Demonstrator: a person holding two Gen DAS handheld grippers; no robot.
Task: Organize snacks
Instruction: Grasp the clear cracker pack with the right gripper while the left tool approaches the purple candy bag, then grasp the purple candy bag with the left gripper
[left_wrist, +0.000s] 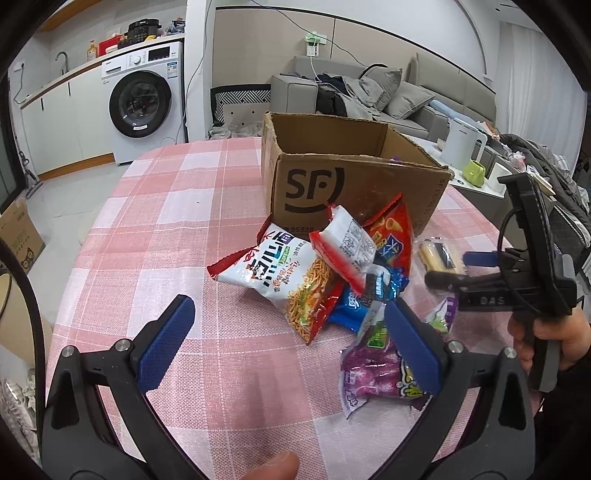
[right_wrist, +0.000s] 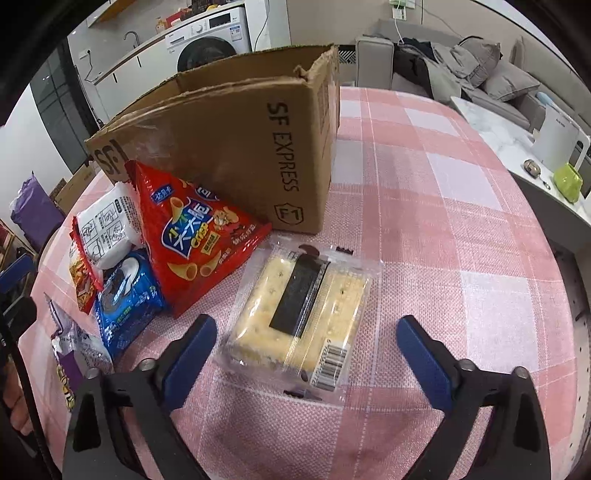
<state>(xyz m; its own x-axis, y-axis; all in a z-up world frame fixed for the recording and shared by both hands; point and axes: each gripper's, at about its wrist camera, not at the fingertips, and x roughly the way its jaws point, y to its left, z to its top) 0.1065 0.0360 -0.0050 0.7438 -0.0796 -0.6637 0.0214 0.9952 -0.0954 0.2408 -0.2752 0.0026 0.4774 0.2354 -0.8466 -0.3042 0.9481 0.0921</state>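
An open SF cardboard box (left_wrist: 354, 184) (right_wrist: 229, 147) stands on the pink checked tablecloth (left_wrist: 166, 221). In front of it lies a heap of snacks: a white noodle-snack bag (left_wrist: 288, 284), a small white pack (left_wrist: 347, 243), a red cone-crisp bag (right_wrist: 195, 236), a blue cookie pack (right_wrist: 125, 299) and a purple pack (left_wrist: 373, 373). My left gripper (left_wrist: 291, 332) is open just before the heap, its right pad over the purple pack. A clear cracker pack (right_wrist: 303, 314) lies flat, apart from the heap. My right gripper (right_wrist: 306, 328) is open, with a pad on either side of the cracker pack and neither touching it.
A side table to the right carries a white kettle (left_wrist: 463, 146) and a green cup (left_wrist: 474, 173). A grey sofa (left_wrist: 399, 99) stands behind the box and a washing machine (left_wrist: 144, 103) at the far left. The round table's edge curves away on the left.
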